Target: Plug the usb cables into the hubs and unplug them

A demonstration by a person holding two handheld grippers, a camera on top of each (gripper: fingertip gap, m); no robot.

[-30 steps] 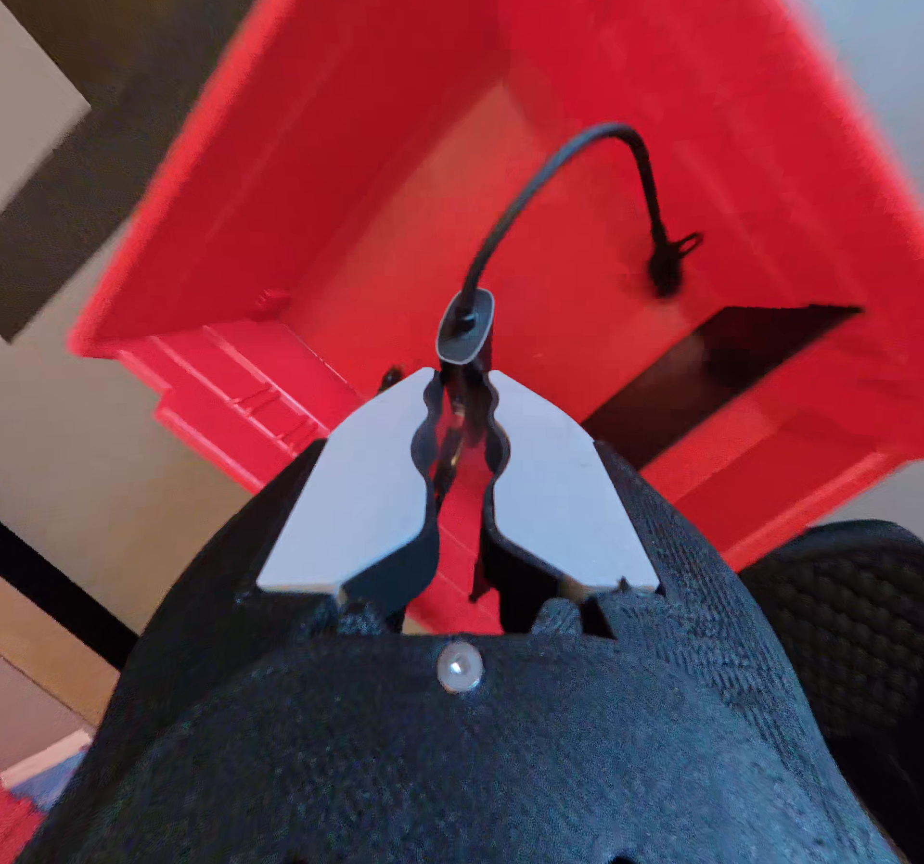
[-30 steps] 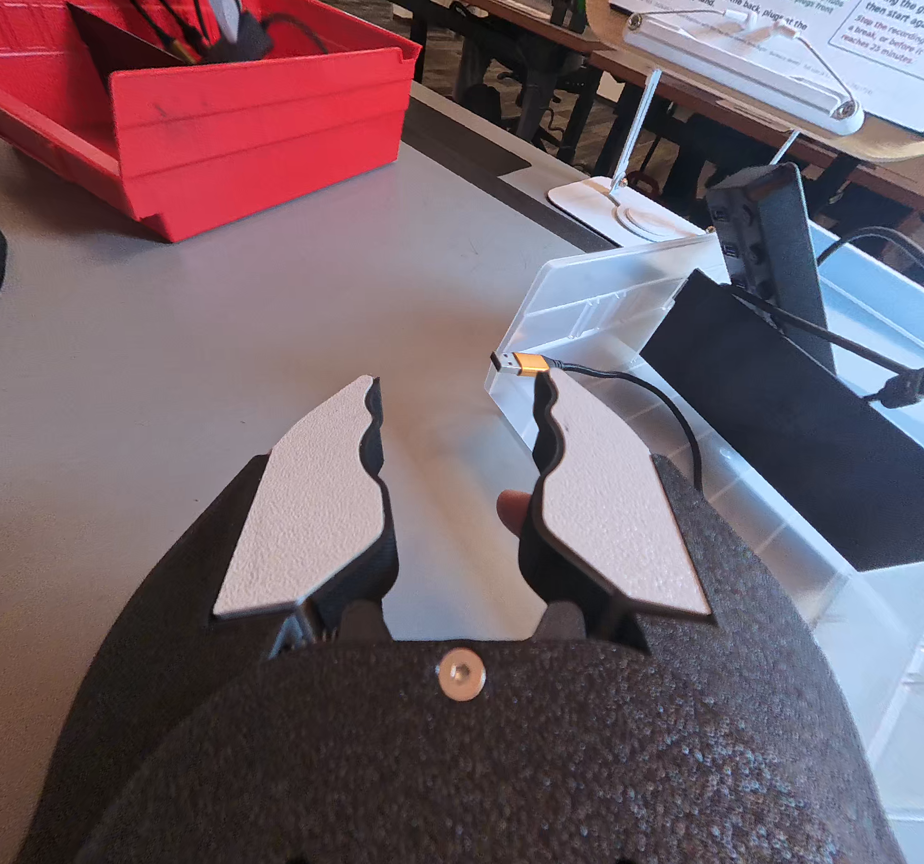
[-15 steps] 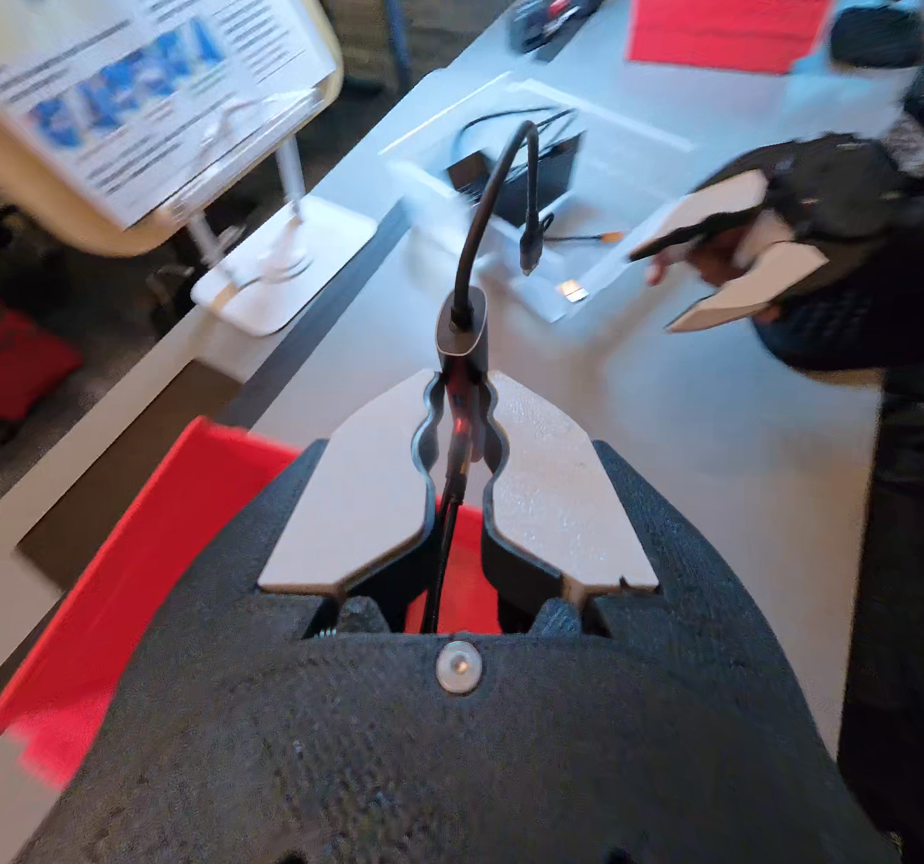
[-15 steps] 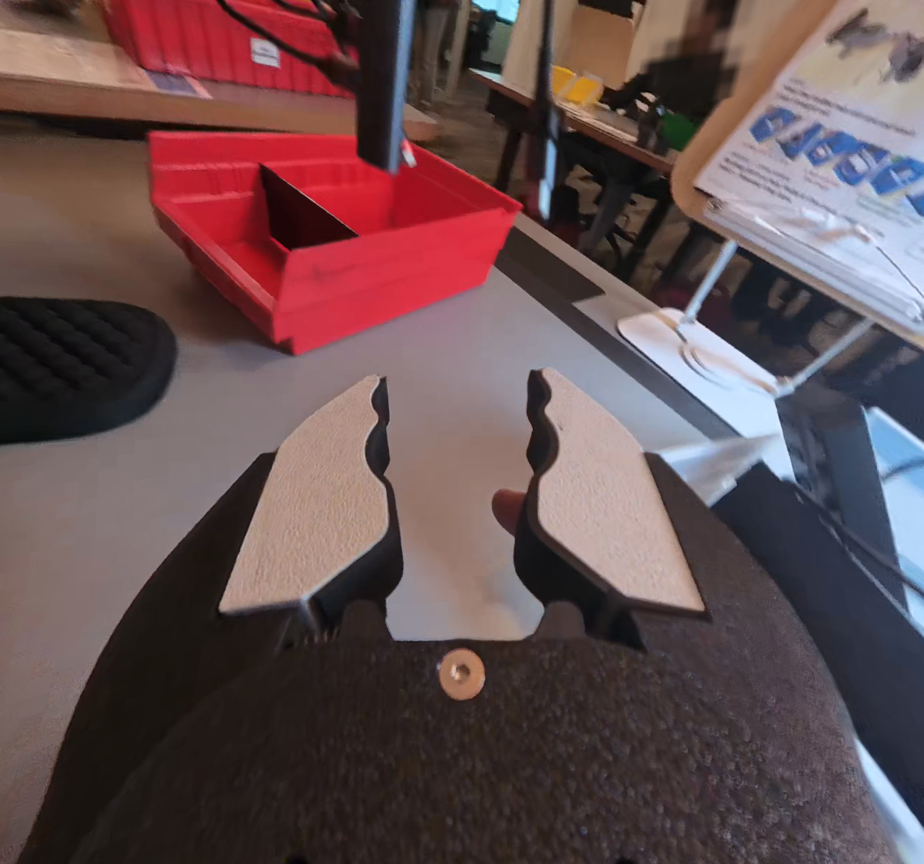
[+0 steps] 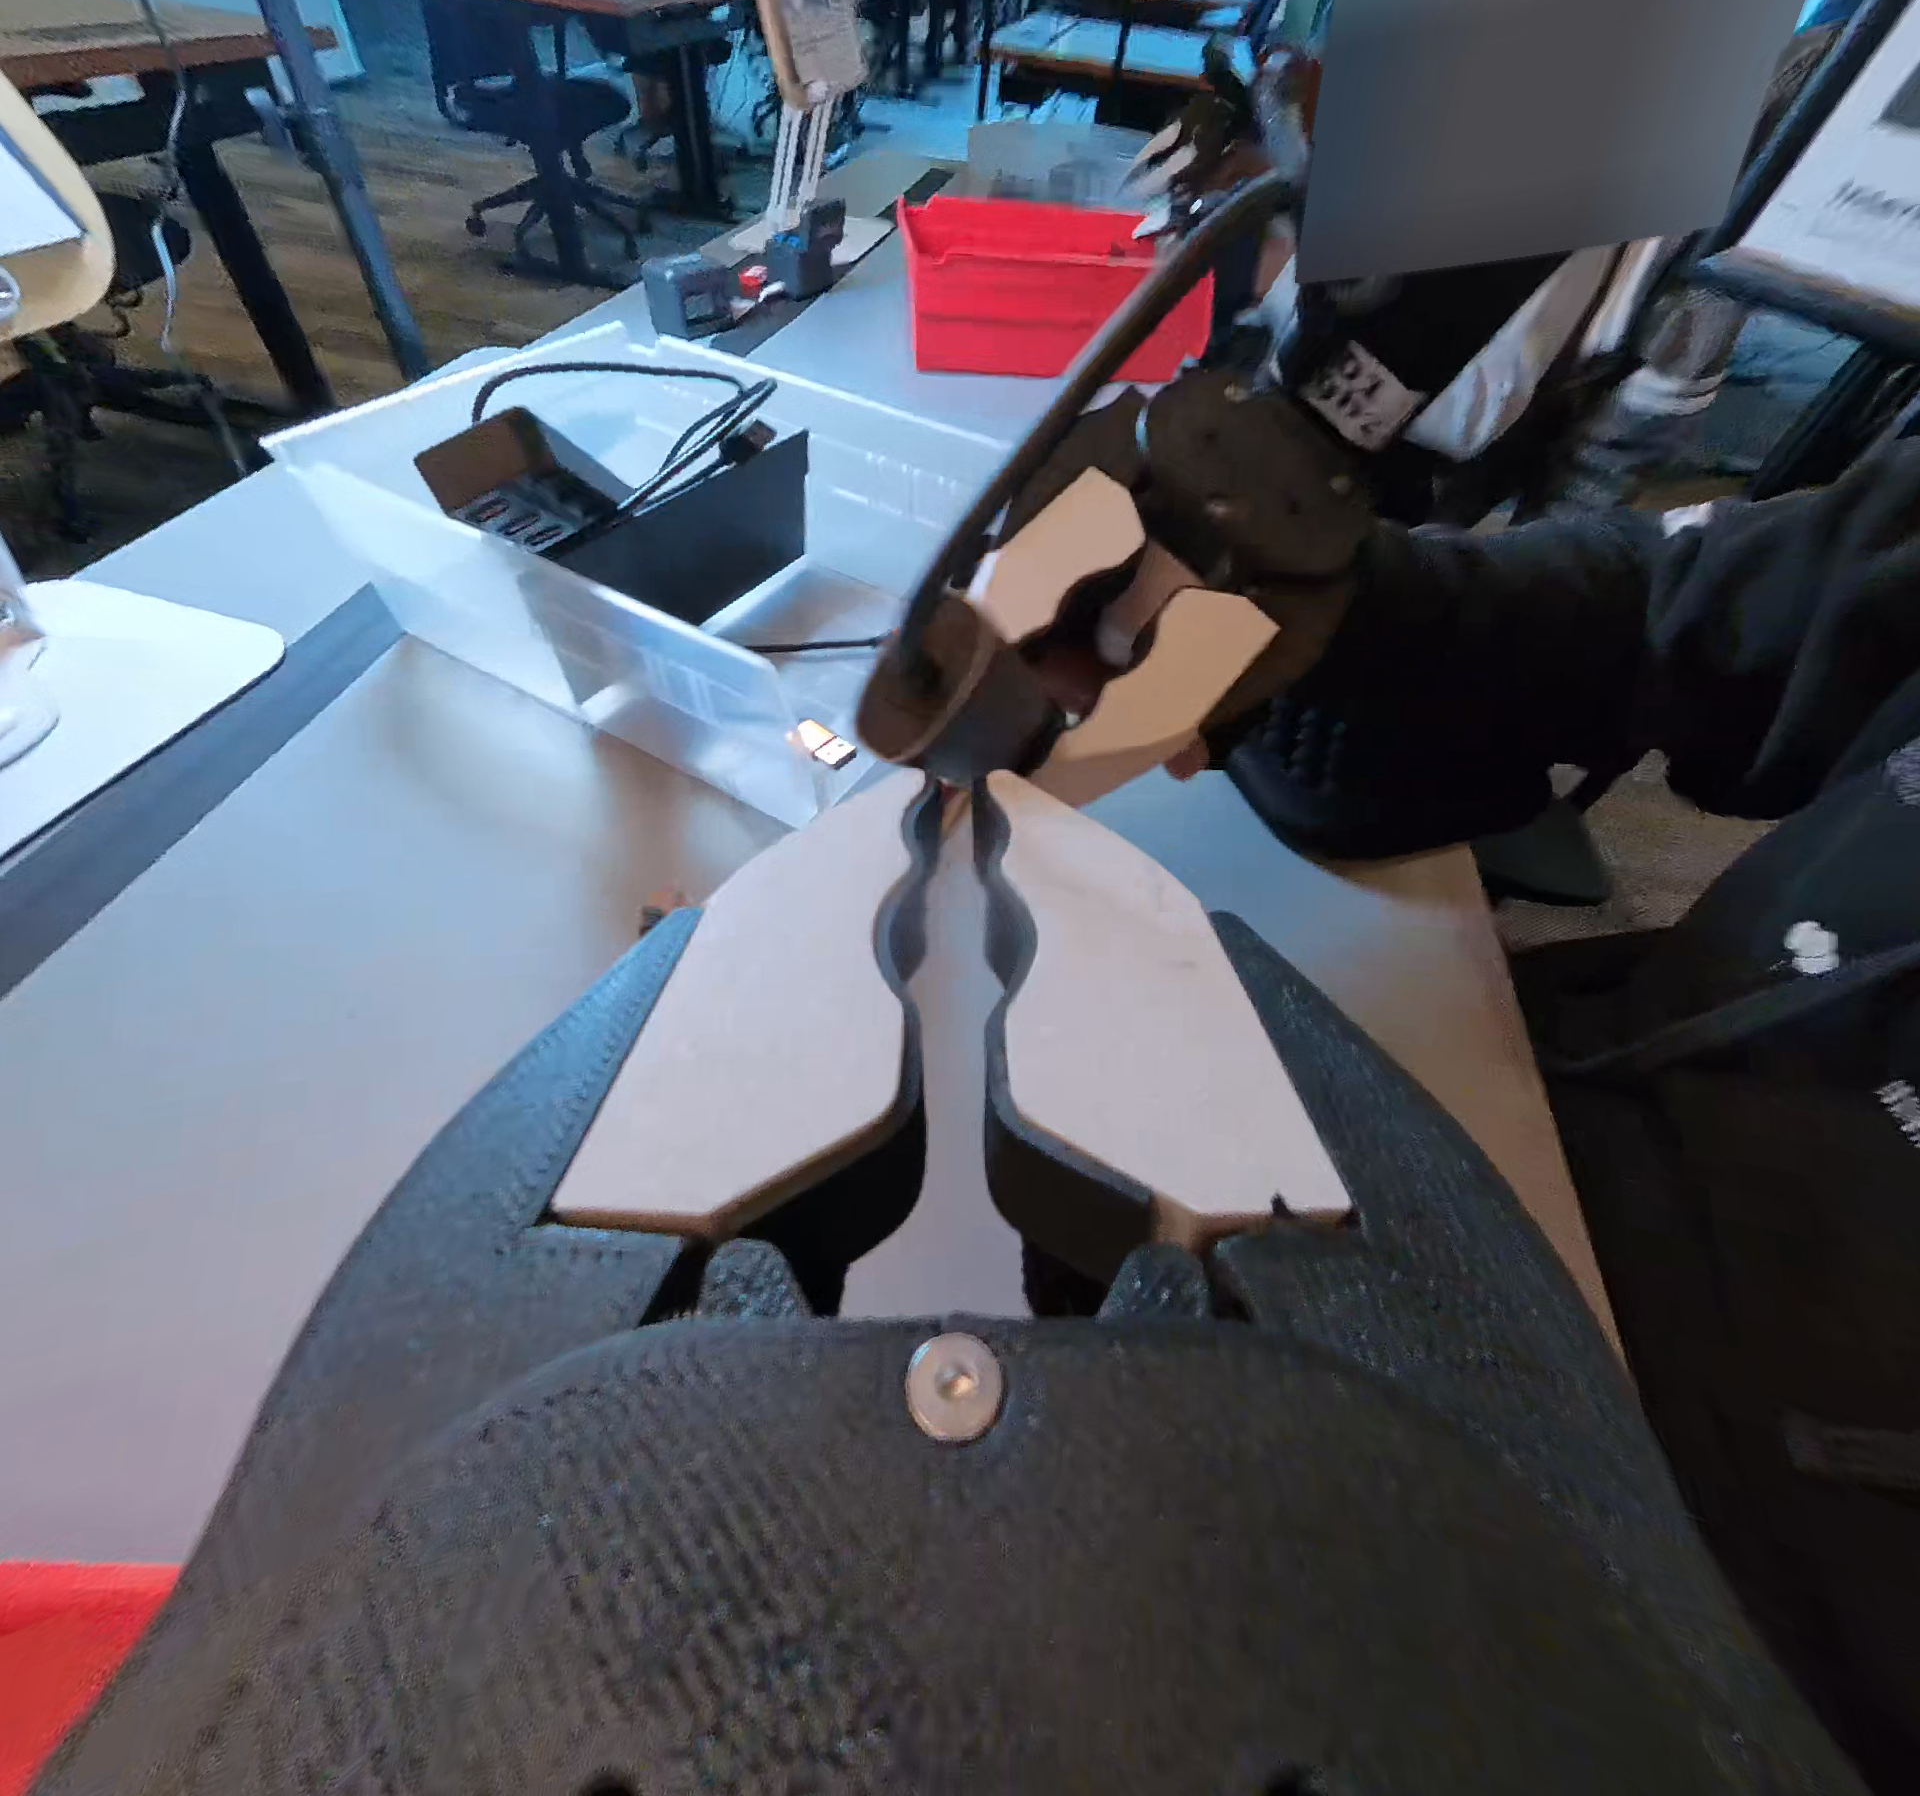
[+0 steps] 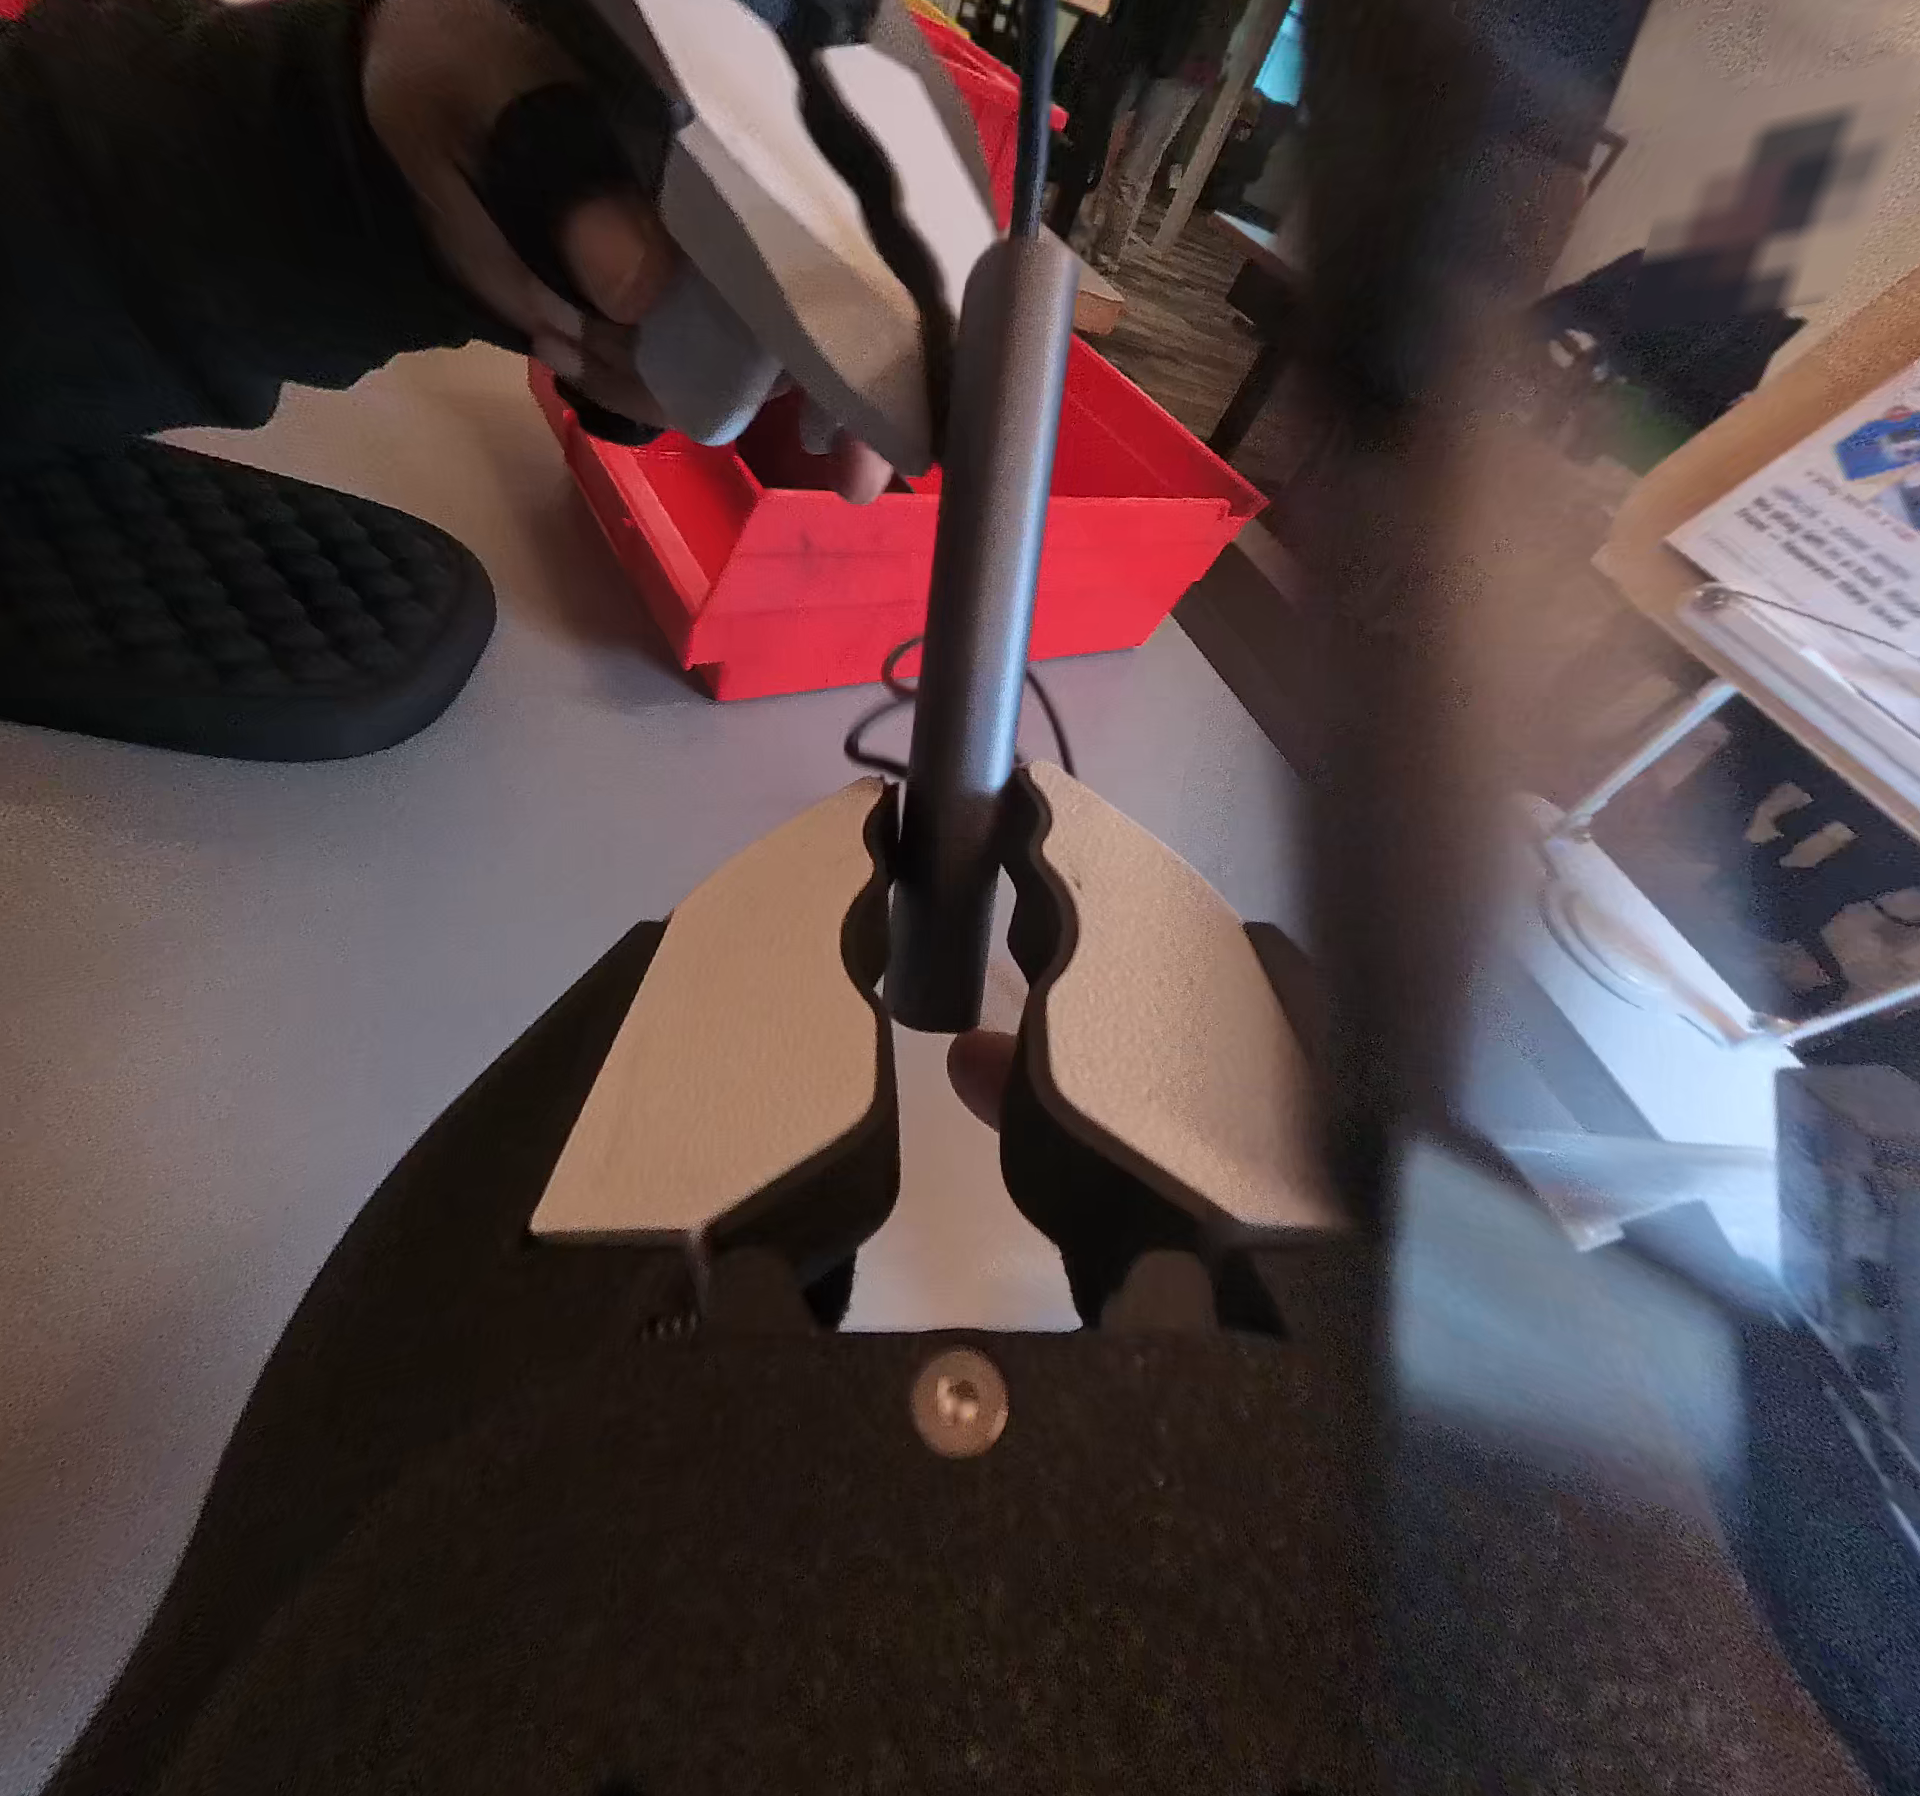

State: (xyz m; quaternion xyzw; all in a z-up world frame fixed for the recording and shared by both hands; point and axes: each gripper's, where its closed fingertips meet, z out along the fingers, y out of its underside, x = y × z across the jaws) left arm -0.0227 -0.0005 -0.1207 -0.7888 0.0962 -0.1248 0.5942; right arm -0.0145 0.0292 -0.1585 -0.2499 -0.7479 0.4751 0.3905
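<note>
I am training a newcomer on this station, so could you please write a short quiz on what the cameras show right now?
1. True or false: the right hand-held gripper is shut on the slim grey hub.
2. The gold-tipped USB plug is: A) plugged into that hub; B) loose at the front edge of the clear bin; C) between the left fingers.
3. In the right wrist view, what colour is the bin on the table behind the hub?

Key: 1 true; 2 B; 3 red.
</note>
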